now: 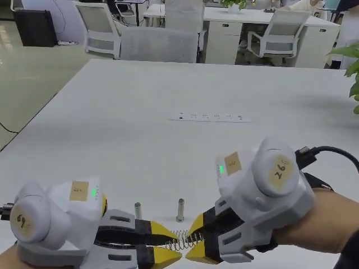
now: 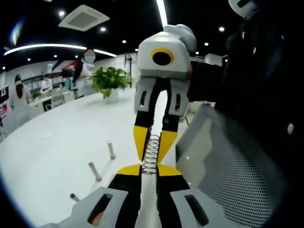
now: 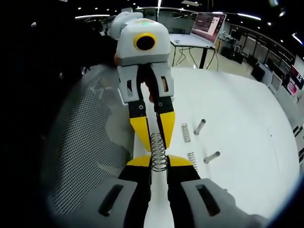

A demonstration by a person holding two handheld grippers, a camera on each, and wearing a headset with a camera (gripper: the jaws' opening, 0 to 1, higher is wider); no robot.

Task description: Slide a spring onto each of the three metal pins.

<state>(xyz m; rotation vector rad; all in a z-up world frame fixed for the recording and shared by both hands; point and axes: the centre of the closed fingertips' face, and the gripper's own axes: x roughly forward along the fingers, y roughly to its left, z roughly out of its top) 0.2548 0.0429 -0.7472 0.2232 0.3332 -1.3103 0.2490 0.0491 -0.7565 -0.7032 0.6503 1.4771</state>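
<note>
Near the worktop's (image 1: pixel 168 84) front edge, left gripper (image 1: pixel 168 247) and right gripper (image 1: pixel 193 238) each pinch tight one end of a spring (image 1: pixel 180 240). Pins (image 1: pixel 180 209) stand just beyond, loose springs (image 3: pixel 185 132) beside them.

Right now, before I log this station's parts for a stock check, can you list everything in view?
coiled metal spring: one, silver, gripped at both ends between the gripper tips
loose coiled springs: two, silver, lying on the table by the pins
short metal pins: three, silver-grey, on the table beyond the grippers
flat white table: one, white, under everything
power strip: one, white, mid-table
office chairs: several, white and grey, behind the table
leafy potted plant: one, green, far table edge
left gripper: one, white, black and yellow, shut on the spring
right gripper: one, same colours, shut on the spring
</note>
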